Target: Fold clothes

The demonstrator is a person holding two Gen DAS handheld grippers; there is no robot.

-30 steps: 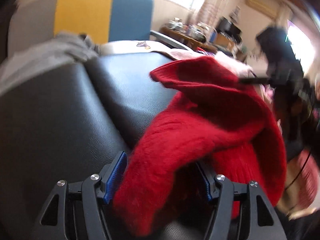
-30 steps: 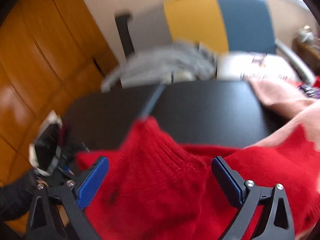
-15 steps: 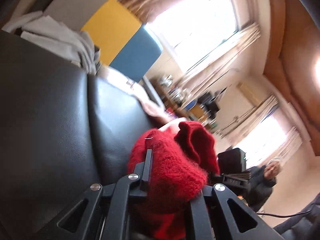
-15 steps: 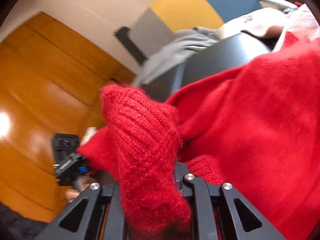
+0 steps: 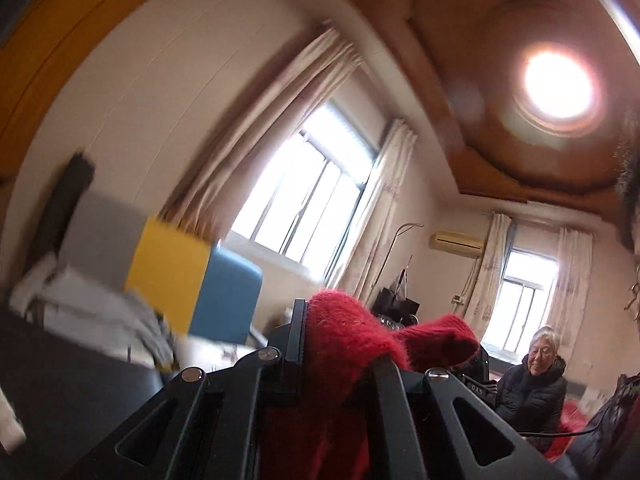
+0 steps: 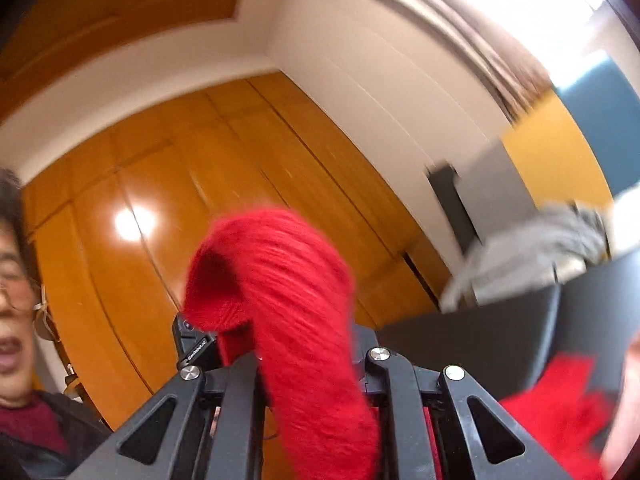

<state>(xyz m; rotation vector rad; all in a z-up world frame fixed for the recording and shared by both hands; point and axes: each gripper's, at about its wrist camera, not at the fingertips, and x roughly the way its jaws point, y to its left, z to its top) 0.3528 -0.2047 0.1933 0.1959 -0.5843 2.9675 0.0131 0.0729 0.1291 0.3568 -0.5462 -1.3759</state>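
A red knit sweater (image 5: 344, 344) is pinched in my left gripper (image 5: 340, 356), whose jaws are shut on a bunched fold of it. My right gripper (image 6: 304, 356) is shut on another fold of the same red sweater (image 6: 280, 272), which bulges above the jaws. More of the sweater hangs low at the right of the right wrist view (image 6: 560, 404). Both grippers are lifted and tilted upward, well above the black leather surface (image 6: 480, 344). The rest of the sweater is hidden below the frames.
Grey clothes (image 5: 92, 312) lie at the back of the black surface (image 5: 60, 376), before a grey, yellow and blue backrest (image 5: 168, 276). Wooden wardrobe doors (image 6: 160, 216) stand to the left. A seated person (image 5: 532, 392) is at the far right, another person (image 6: 16, 320) close by.
Both grippers closed on the red sweater and then rose and tilted upward, lifting it off the black surface. The views now show walls and ceiling.
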